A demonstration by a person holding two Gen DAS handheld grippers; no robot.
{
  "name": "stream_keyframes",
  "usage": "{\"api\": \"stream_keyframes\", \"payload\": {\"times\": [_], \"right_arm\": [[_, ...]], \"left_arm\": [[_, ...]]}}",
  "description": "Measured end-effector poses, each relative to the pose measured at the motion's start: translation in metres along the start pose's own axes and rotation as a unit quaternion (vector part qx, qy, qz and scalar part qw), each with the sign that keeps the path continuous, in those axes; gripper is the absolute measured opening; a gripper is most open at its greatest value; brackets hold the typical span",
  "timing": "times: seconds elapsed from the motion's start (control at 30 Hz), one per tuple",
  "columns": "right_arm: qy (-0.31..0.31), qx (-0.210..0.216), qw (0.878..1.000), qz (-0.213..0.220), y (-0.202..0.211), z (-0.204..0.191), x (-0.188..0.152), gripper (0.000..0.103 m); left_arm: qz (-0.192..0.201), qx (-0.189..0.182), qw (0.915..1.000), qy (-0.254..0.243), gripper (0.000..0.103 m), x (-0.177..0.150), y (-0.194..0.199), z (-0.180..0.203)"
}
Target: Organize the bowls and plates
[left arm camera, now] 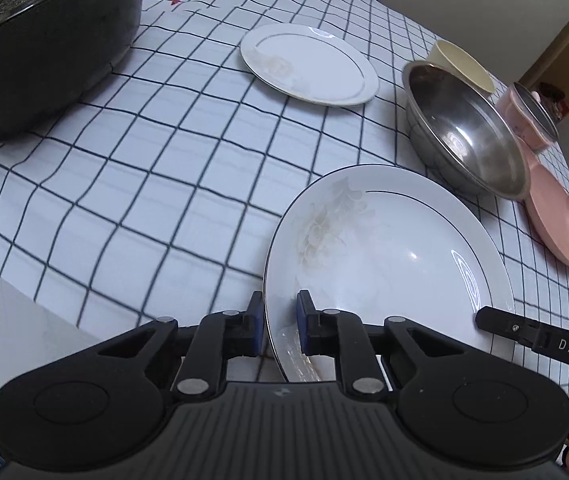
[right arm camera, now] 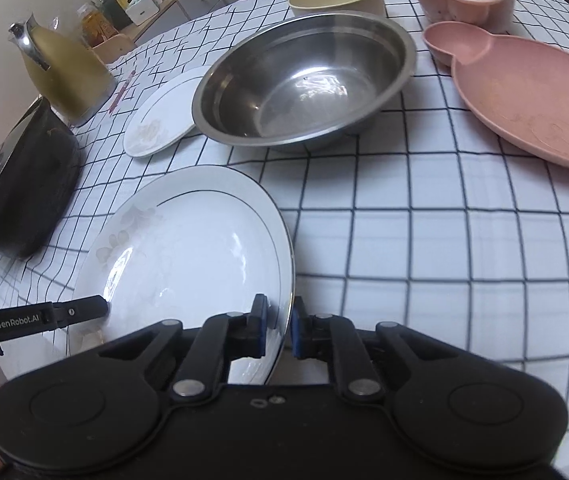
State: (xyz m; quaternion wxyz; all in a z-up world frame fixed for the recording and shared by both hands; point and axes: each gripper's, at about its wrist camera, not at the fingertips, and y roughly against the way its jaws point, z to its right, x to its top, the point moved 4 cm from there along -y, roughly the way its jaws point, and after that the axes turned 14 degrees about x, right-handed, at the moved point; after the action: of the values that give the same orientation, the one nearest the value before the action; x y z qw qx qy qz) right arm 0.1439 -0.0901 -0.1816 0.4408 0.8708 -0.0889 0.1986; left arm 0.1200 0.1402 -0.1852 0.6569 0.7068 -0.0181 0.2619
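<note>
Grip: left gripper (left arm camera: 280, 322) and right gripper (right arm camera: 278, 326) jaws clamped on opposite rims of the deep white plate (left arm camera: 384, 256), at the counter (left arm camera: 144, 168) edge
Risk: thin glazed rim may slip; uneven pull tips it onto the steel bowl (left arm camera: 464, 128)

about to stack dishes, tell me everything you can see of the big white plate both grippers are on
The big white plate is a glossy, ceramic-looking deep plate with a thin dark line round its rim and a faint pale flower print on one side. It looks empty and clean, with light glare in the well. It sits near the table's front edge, on the checked tablecloth, just in front of the steel bowl. The left gripper pinches its left rim, the right gripper its right rim, both shut on it.
</note>
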Motion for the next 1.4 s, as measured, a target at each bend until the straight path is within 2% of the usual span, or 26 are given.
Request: {"api": "stream_keyframes", "payload": {"times": [0.33, 0.7, 0.83, 1.2, 1.4], "right_arm": [[0.006, 0.000, 1.000, -0.016, 0.026, 0.004, -0.035, 0.012], [0.017, -0.010, 1.000, -0.018, 0.026, 0.002, -0.051, 0.015], [0.026, -0.019, 0.999, -0.018, 0.027, -0.001, -0.051, 0.023], [0.042, -0.036, 0.998, 0.002, 0.042, -0.005, -0.047, 0.031], [0.063, -0.041, 0.997, 0.021, 0.053, -0.014, -0.041, 0.037]], "left_arm": [[-0.004, 0.004, 0.9998, -0.019, 0.015, -0.034, 0.019, 0.007], [-0.006, 0.007, 0.9999, -0.011, 0.016, -0.045, 0.020, 0.003], [-0.004, 0.010, 0.9998, -0.016, 0.016, -0.046, 0.021, 0.004], [0.008, 0.022, 0.9995, -0.023, 0.016, -0.046, 0.027, 0.001], [0.028, 0.038, 0.9984, -0.030, 0.016, -0.043, 0.038, -0.003]]}}
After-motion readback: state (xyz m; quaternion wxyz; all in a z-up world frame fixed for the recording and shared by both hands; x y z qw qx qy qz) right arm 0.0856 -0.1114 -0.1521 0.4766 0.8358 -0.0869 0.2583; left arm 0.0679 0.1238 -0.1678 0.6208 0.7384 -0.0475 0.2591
